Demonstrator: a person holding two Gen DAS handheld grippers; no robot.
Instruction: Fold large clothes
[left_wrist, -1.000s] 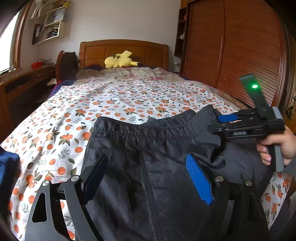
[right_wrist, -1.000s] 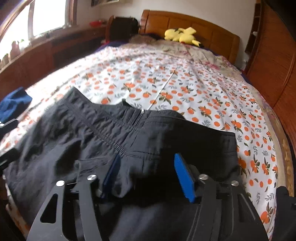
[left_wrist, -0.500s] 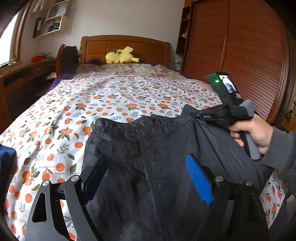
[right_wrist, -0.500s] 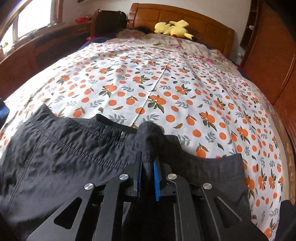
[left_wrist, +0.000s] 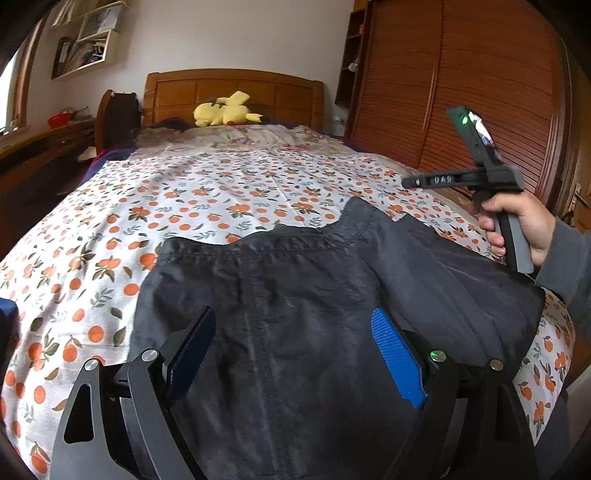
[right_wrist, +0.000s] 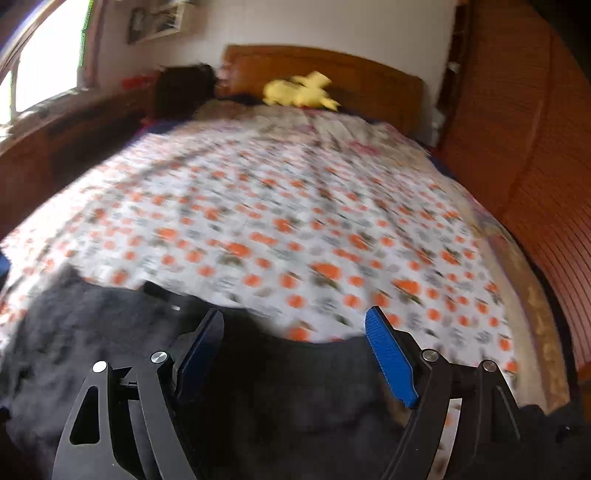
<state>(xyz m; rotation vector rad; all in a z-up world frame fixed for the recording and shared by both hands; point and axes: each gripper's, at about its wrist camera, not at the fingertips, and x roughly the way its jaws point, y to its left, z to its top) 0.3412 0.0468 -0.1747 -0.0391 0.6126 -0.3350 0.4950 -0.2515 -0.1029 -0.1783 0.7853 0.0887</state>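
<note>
A pair of dark trousers (left_wrist: 332, 295) is spread flat at the foot end of the bed (left_wrist: 221, 192), far from the headboard (left_wrist: 236, 92), on which a yellow plush toy (left_wrist: 225, 112) is seen. The left gripper (left_wrist: 295, 347) is held over the trousers with its jaws wide apart and nothing clamped between them. The right gripper (right_wrist: 295, 350), gripped by a hand (left_wrist: 513, 218) above the bed's right side, is shown with its jaws opening; no cloth is pinched, though the right wrist view is blurred.
</note>
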